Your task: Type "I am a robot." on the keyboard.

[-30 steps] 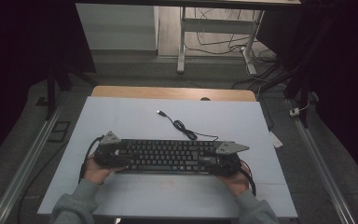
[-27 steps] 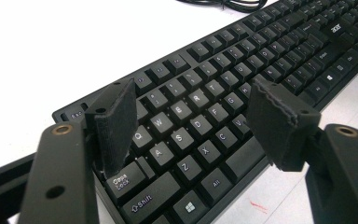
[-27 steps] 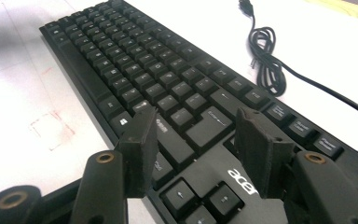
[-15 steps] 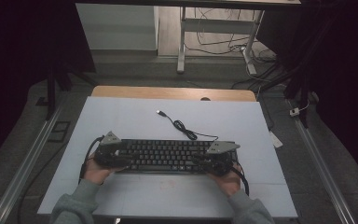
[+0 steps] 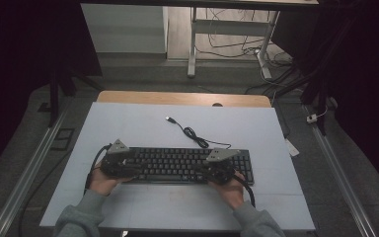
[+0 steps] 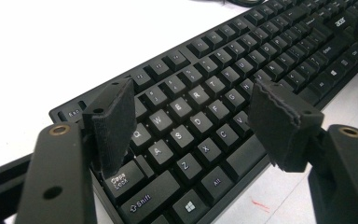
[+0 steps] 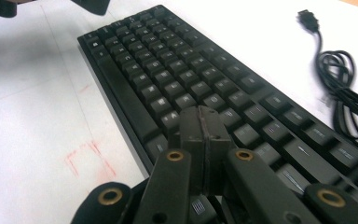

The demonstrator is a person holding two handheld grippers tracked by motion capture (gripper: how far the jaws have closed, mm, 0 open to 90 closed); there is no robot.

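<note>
Black keyboard (image 5: 177, 165) flat on pale blue table mat (image 5: 143, 128), near the person's edge, long side across. Cable (image 5: 192, 133) trailing from back edge, coiled loosely, USB plug (image 5: 170, 119) lying free on the mat. Left gripper (image 5: 121, 163) over keyboard's left end, jaws spread wide above the letter keys around Q/W/A/S (image 6: 168, 135), nothing between pads, no contact visible. Right gripper (image 5: 217, 168) over right-hand part of keyboard, short of the number pad; jaws just closed, now pressed together with pads flush (image 7: 200, 135), nothing pinched, tips low over keys near the front rows. Faint red marks (image 7: 86, 158) on mat just beside keyboard's front edge.
</note>
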